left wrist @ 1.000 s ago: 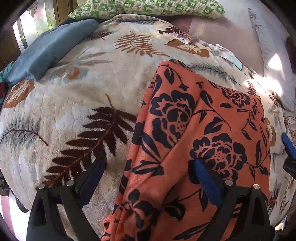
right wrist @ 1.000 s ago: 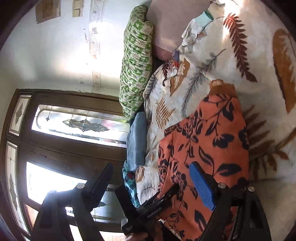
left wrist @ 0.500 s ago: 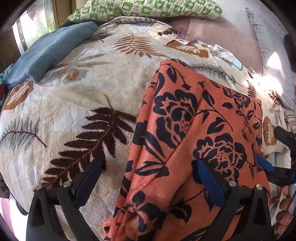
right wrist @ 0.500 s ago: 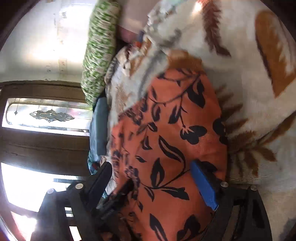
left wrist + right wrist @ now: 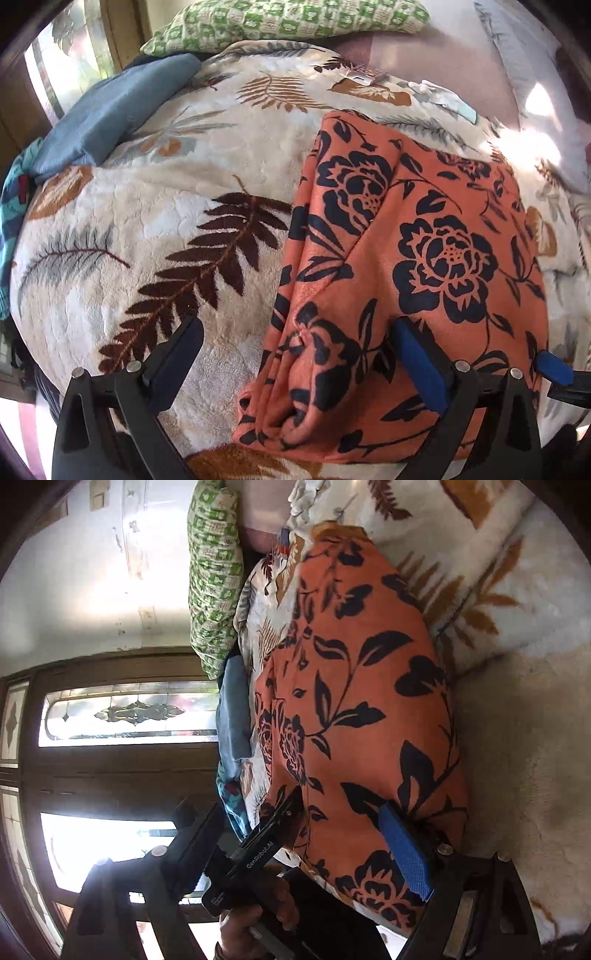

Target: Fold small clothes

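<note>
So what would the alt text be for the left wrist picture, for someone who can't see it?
An orange garment with black flowers lies partly folded on a cream leaf-print blanket, with the open left gripper poised above its near edge. Beyond it lie a blue cloth and a green checked pillow.

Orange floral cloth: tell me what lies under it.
The orange floral cloth lies on the cream leaf-print blanket, which shows around its edges. Whatever sits beneath its folded layers is covered and cannot be seen.
</note>
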